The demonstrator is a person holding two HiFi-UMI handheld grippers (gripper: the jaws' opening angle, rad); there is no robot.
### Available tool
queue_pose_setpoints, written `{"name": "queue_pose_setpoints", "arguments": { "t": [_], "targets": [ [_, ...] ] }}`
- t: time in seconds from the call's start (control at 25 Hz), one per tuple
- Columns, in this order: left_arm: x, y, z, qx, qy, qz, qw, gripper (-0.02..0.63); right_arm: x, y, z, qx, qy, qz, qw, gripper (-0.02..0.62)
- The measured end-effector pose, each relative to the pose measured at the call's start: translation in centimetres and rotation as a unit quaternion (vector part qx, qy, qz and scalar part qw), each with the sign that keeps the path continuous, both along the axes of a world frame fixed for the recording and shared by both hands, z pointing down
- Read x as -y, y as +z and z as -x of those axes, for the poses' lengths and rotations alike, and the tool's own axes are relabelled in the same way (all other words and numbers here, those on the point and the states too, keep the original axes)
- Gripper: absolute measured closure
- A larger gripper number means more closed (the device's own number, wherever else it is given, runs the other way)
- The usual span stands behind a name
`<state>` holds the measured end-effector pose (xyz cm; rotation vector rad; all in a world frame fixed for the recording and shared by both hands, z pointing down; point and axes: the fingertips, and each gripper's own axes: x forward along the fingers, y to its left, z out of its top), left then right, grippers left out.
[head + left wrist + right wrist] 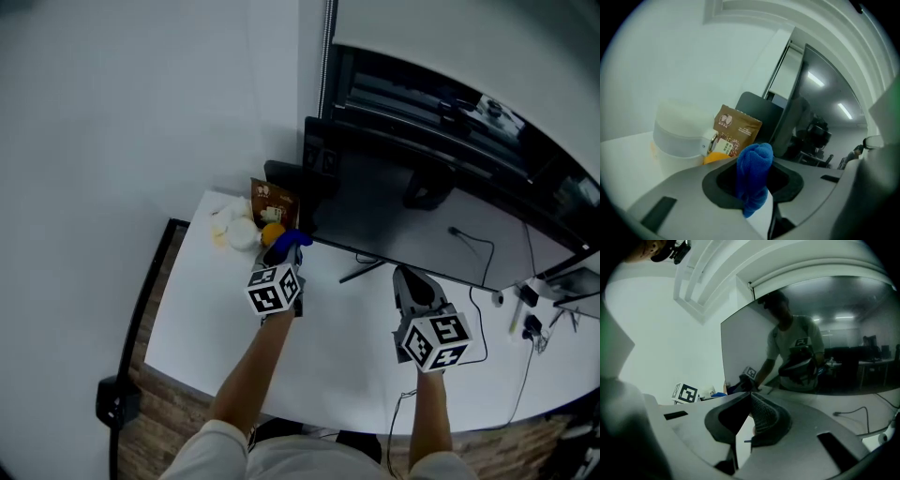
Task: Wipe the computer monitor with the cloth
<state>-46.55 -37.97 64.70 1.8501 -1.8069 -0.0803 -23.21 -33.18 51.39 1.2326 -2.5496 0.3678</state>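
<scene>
Cloth [753,178], blue and bunched into a thick fold, clamped between the jaws of the left hand-held gripper [279,258]. Rounded top of the fold poking up above the pads, a short tail hanging below them. Held low over the far left part of the white counter [337,352], just in front of the left end of the computer monitor [422,220] and apart from its screen.

Right hand-held gripper [409,279] clenched on nothing, tips of the two pads meeting, only a sliver of counter visible lower down between them. Poised over the counter near the monitor's bottom edge, pointing toward the screen, well to the right of the left one.

Monitor upright along the back of the counter, dark and glossy, mirroring in the right gripper view a person's torso and arms with both tools.

Beside the cloth, at the counter's far left corner: a brown printed pouch [733,133] standing upright, a white lidded container [677,140] in front and to the left of it, and something orange [715,158] tucked low between the two. All three close together, near the monitor's left edge.
</scene>
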Motion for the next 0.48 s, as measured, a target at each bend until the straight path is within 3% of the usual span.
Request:
{"name": "queue_pose_setpoints", "arguments": {
  "t": [0.48],
  "targets": [
    [1.2,-7.6,1.5,0.006,0.007,-0.066,0.9978,0.483,0.0,-4.2,0.4,0.009,-0.009,-0.029,1.0,0.581]
  ]
}}
